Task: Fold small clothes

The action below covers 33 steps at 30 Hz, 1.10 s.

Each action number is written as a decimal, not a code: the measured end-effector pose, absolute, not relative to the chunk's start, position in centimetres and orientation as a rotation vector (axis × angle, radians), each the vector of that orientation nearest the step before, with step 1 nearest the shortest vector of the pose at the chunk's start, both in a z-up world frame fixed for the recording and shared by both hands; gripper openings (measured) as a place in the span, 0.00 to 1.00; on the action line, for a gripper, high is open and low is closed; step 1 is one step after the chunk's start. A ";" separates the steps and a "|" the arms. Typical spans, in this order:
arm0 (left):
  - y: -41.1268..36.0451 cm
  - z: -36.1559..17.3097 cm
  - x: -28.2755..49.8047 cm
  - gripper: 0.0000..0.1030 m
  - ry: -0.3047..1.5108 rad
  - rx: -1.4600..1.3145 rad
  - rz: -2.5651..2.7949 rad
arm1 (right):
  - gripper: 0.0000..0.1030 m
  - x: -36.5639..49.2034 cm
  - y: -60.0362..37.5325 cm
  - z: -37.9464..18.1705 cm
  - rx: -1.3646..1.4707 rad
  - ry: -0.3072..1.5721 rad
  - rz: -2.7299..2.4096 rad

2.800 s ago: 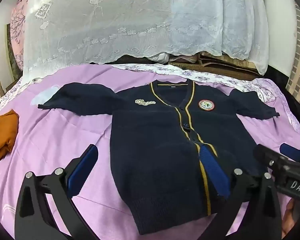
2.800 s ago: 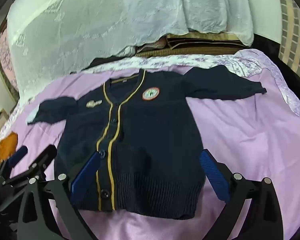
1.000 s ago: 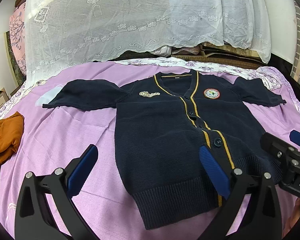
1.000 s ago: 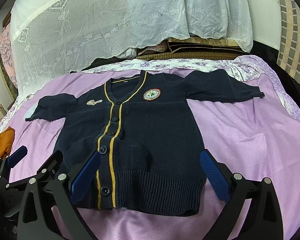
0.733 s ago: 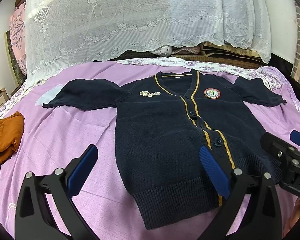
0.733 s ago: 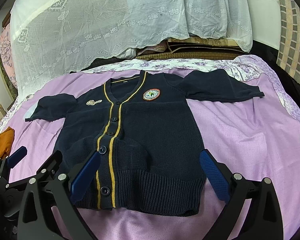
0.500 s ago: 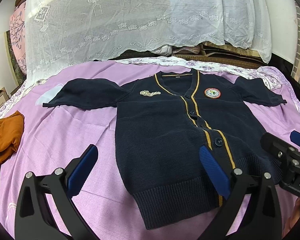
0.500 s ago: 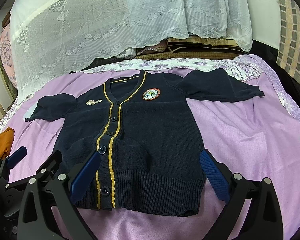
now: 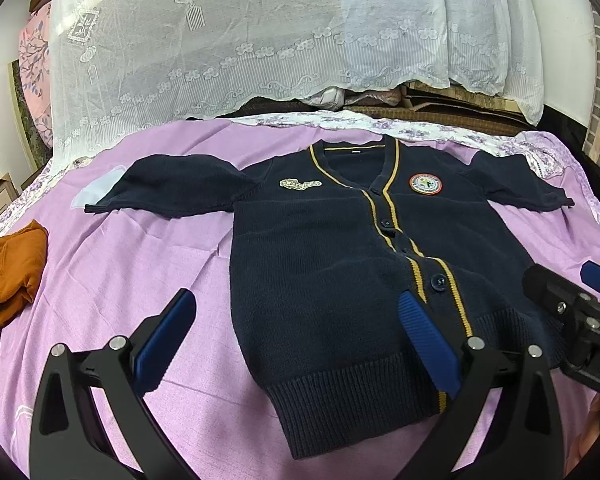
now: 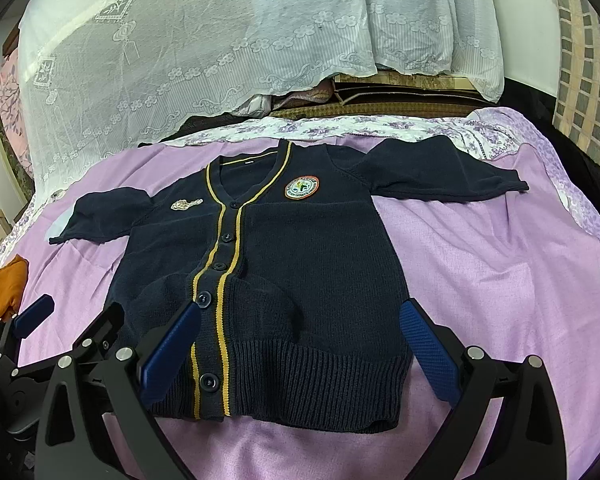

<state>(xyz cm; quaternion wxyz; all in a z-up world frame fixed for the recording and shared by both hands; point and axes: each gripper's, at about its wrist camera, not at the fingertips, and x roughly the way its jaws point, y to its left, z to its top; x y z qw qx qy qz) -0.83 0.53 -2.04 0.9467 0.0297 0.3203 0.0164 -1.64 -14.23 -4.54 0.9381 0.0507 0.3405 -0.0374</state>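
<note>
A small navy cardigan (image 9: 332,264) with yellow trim, buttons and a round badge lies flat and spread out on the purple bedsheet (image 9: 112,264), both sleeves out to the sides. It also shows in the right wrist view (image 10: 292,264). My left gripper (image 9: 296,332) is open and empty, hovering over the cardigan's lower left hem. My right gripper (image 10: 300,340) is open and empty, its jaws standing either side of the lower right hem. Each gripper shows at the edge of the other's view.
An orange garment (image 9: 14,264) lies crumpled at the bed's left edge. A white lace cover (image 9: 260,40) drapes over stacked bedding behind the cardigan. Floral sheet edging (image 10: 340,126) runs along the back of the bed.
Since 2.8 s ago both grippers have drawn back slightly and steadied; the cardigan lies flatter. Over the last second nothing has visibly moved.
</note>
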 end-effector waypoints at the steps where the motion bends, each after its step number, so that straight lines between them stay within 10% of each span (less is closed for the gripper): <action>1: 0.6 -2.1 -0.9 0.96 0.653 0.061 0.033 | 0.97 -1.6 -14.2 -4.5 0.103 0.696 -0.077; 33: 2.5 -4.5 2.9 0.96 0.812 0.013 0.076 | 0.97 -0.2 -25.7 -3.4 0.610 0.528 0.033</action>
